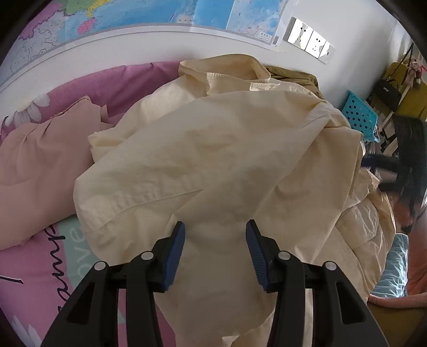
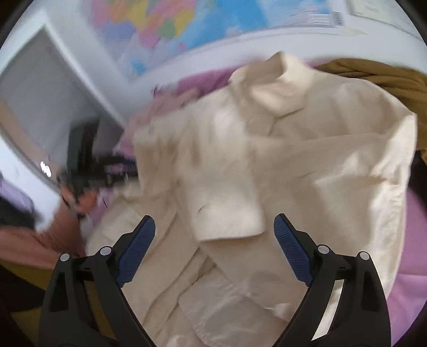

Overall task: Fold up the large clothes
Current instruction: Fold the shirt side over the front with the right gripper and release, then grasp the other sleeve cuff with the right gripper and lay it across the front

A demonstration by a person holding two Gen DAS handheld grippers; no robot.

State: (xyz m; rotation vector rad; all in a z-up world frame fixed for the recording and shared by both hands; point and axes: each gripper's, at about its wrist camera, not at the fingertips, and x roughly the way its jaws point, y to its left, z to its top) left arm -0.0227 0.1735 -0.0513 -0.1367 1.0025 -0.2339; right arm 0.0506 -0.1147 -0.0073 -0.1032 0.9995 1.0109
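A large cream shirt [image 1: 218, 149] lies rumpled on a pink bed cover [image 1: 34, 269], collar toward the wall. My left gripper [image 1: 214, 237] is open just above a fold of the shirt, with cloth between its blue pads but not pinched. In the right wrist view the same shirt [image 2: 307, 149] shows its collar and a chest pocket [image 2: 229, 216]. My right gripper [image 2: 214, 235] is open wide over the pocket area and holds nothing. The right wrist view is motion-blurred.
A pale pink garment [image 1: 37, 165] lies left of the shirt. A brown garment [image 2: 379, 77] lies behind it by the wall. A map [image 1: 149, 13] hangs on the wall. A blue perforated basket [image 1: 360, 114] and a person [image 1: 411, 170] are at the right.
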